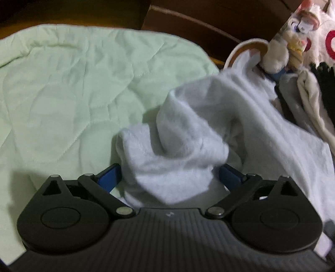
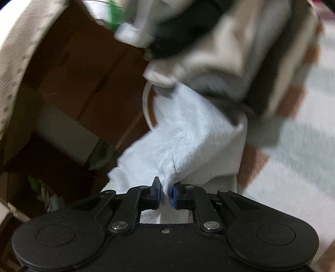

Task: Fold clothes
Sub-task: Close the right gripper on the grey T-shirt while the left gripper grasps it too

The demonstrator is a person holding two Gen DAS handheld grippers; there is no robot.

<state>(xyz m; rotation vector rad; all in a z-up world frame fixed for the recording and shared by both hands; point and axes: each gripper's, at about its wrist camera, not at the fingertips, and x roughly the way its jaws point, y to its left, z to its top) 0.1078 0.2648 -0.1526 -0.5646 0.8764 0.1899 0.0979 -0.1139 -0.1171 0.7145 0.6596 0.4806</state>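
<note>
A pale blue-white garment (image 1: 188, 134) lies bunched across the pale green quilt (image 1: 62, 83). My left gripper (image 1: 169, 175) stands open, its blue pads (image 1: 108, 177) spread wide on either side of a fold of the garment that drapes between them. In the right wrist view the same garment (image 2: 188, 138) hangs stretched, and my right gripper (image 2: 166, 192) is shut on a pinched edge of it. The cloth's far end runs under a pile of other clothes (image 2: 230, 62).
A heap of clothes (image 1: 309, 100) and a white plush toy (image 1: 293, 37) sit at the right of the quilt. A white-rimmed basket (image 1: 247, 48) stands by dark wooden furniture (image 1: 199, 18). Cardboard boxes (image 2: 83, 83) are left of the right gripper; a striped cover (image 2: 303, 146) is at right.
</note>
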